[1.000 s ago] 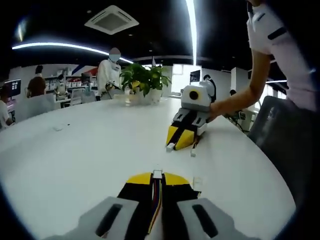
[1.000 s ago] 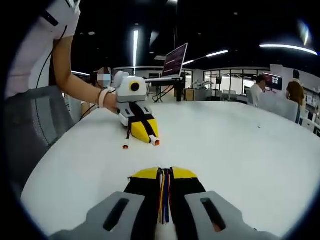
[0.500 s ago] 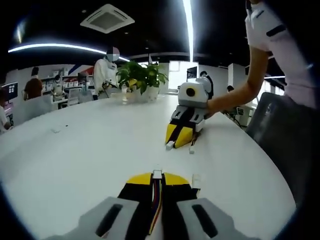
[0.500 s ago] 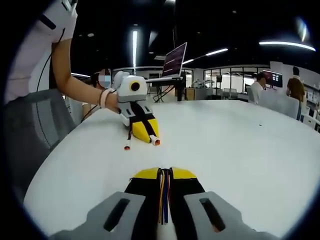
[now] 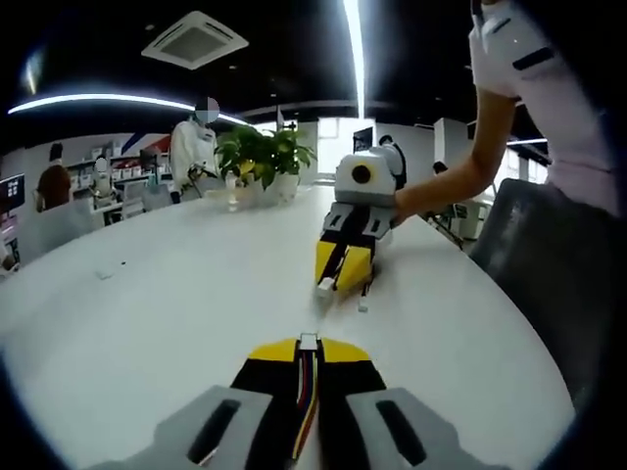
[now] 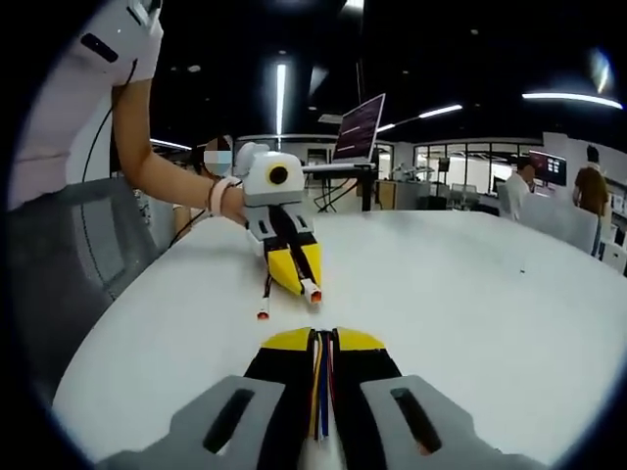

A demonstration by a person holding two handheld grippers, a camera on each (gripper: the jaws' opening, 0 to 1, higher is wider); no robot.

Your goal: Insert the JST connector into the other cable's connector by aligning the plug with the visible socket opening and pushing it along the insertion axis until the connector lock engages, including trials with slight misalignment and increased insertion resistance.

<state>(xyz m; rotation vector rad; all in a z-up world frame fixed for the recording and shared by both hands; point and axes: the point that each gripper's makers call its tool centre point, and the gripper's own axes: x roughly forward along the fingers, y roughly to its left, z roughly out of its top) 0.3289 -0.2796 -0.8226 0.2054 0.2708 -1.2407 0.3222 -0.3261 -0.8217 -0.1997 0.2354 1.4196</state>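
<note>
In the left gripper view my left gripper [image 5: 309,345] is shut on a cable of coloured wires. Its white connector [image 5: 309,341] pokes out between the yellow jaw tips. Ahead on the white table [image 5: 176,294], my right gripper [image 5: 338,280] points back toward it, shut on the other cable, whose white connector [image 5: 325,286] sticks out in front. In the right gripper view my right gripper [image 6: 321,339] clamps yellow, blue and red wires [image 6: 321,392]. Facing it is the left gripper [image 6: 300,281] with a red-tipped connector [image 6: 313,292]. The two connectors are apart.
A loose cable end [image 5: 362,305] lies beside the right gripper, and another loose cable end [image 6: 262,314] beside the left. A potted plant [image 5: 260,157] stands at the table's far side. The person's arm [image 5: 460,181] and a grey chair [image 5: 534,264] are at the near edge. People sit in the background.
The two grippers have drawn closer together and now face each other more directly. Both stay shut on their cables.
</note>
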